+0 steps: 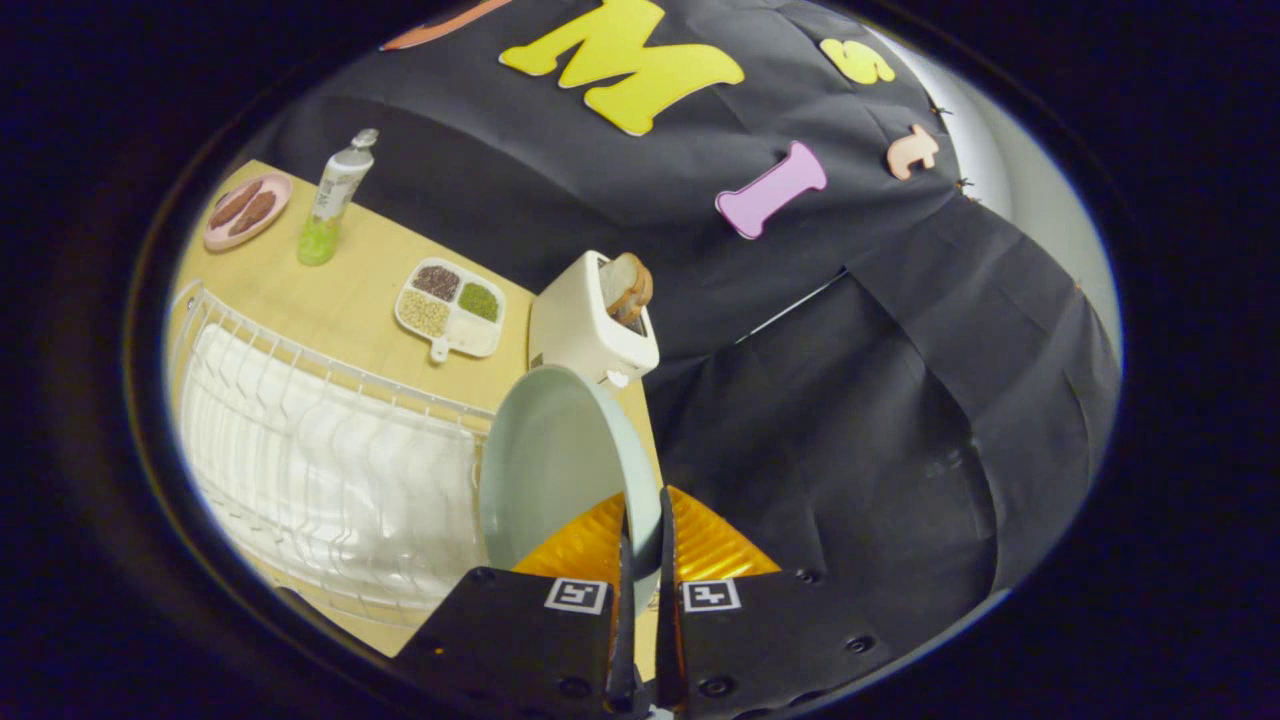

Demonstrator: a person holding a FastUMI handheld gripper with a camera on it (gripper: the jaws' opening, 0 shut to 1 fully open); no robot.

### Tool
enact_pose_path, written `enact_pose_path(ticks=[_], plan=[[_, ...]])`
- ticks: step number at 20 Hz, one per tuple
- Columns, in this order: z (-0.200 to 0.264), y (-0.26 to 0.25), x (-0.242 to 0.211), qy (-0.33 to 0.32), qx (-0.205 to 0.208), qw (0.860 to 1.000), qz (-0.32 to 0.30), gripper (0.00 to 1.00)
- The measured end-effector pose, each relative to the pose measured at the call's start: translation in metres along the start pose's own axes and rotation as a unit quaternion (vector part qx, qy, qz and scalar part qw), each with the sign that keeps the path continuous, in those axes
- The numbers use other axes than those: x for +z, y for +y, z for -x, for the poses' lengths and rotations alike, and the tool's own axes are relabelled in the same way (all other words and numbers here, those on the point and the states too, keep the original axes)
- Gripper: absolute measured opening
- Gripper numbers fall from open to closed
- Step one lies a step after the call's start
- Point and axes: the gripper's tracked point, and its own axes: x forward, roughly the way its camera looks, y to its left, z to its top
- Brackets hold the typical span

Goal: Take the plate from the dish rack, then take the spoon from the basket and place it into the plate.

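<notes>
A pale green plate stands on edge between my fingers, its rim pinched by both of them. My gripper is shut on that rim, and the plate hangs just beside the right end of the white wire dish rack. The rack's slots look bare. The view is strongly tilted, with the wooden table running off behind the rack.
A white toaster with bread slices in it stands just beyond the plate. Farther off are a divided tray of grains, a bottle on a green base and a pink plate with brown pieces.
</notes>
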Motion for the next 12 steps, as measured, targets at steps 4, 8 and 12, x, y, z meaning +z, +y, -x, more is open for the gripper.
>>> enact_pose_path(ticks=[4,8,12], plan=[[0.02,-0.01,-0.007,-0.023,0.12,0.99,-0.072,0.14],[0.041,-0.003,-0.044,-0.019,0.286,0.942,-0.176,0.14],[0.072,0.005,-0.096,-0.052,0.398,0.89,-0.216,0.14]])
